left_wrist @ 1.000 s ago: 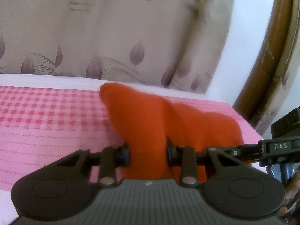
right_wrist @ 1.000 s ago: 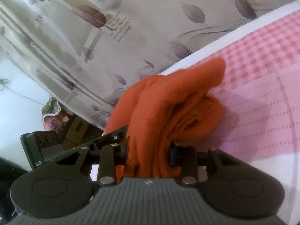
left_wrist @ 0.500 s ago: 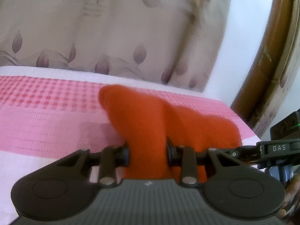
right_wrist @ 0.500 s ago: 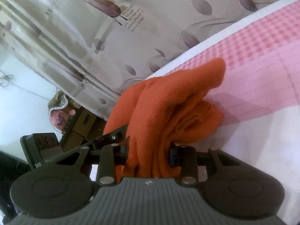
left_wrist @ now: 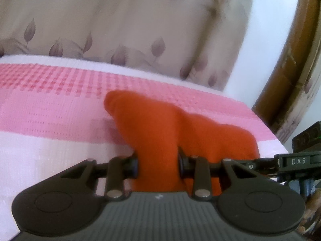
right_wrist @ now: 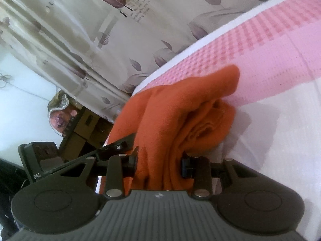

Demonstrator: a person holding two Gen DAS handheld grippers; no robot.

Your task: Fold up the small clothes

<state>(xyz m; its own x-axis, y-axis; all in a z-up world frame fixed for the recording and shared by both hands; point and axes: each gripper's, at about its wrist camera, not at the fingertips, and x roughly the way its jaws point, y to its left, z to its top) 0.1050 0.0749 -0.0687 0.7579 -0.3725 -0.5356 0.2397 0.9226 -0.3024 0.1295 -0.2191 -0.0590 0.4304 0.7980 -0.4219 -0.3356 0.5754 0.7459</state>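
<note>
Your left gripper (left_wrist: 158,163) is clamped on a fold of the orange cloth (left_wrist: 160,132), pads pressing it from both sides. Your right gripper (right_wrist: 158,163) pinches a thicker bunch of the same cloth (right_wrist: 180,116). The cloth hangs between the two, bunched and creased, its free end resting on the bed (left_wrist: 50,120) by the far edge, close to the right corner, where the pink checked band runs. The leaf-print curtain (left_wrist: 120,20) hangs just past that edge.
</note>
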